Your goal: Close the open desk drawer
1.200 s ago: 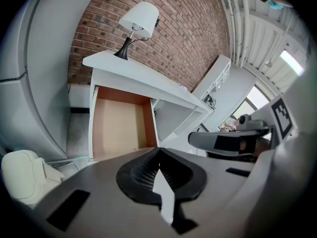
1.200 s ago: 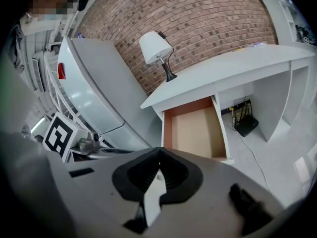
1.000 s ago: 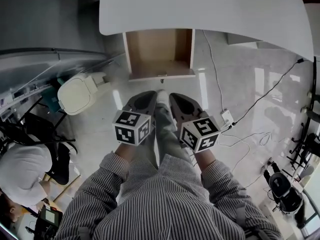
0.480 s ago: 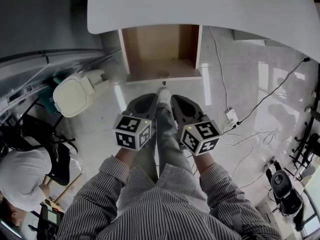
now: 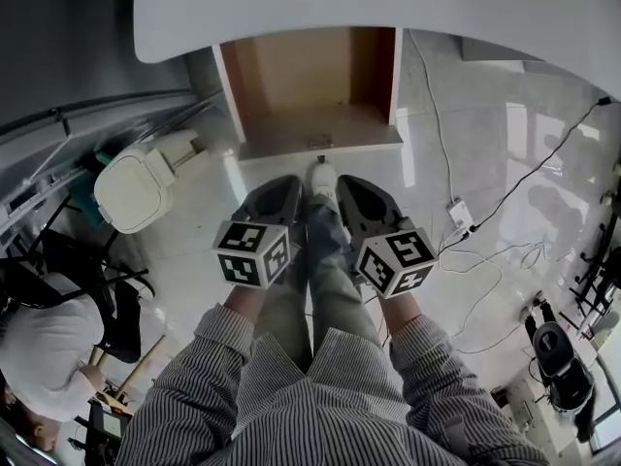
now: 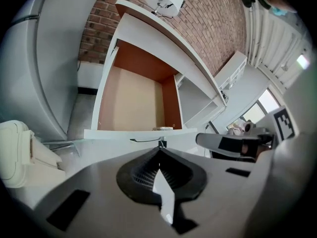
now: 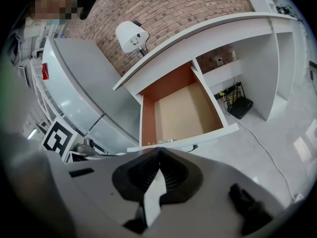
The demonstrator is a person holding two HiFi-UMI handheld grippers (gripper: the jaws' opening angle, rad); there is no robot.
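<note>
Under the curved white desk top [image 5: 388,8], the open white-fronted, tan-lined drawer [image 5: 320,148] now looms nearer; left gripper [image 5: 288,188] and right gripper [image 5: 349,188], both clenched on nothing, approach its front, not yet touching.

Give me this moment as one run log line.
drawer: open | left tongs: shut, empty, short of drawer front | right tongs: same

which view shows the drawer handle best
Left gripper view: the drawer handle shows full length as a thin dark bar. Right gripper view shows only part of it; head view, just a tiny dark speck.
</note>
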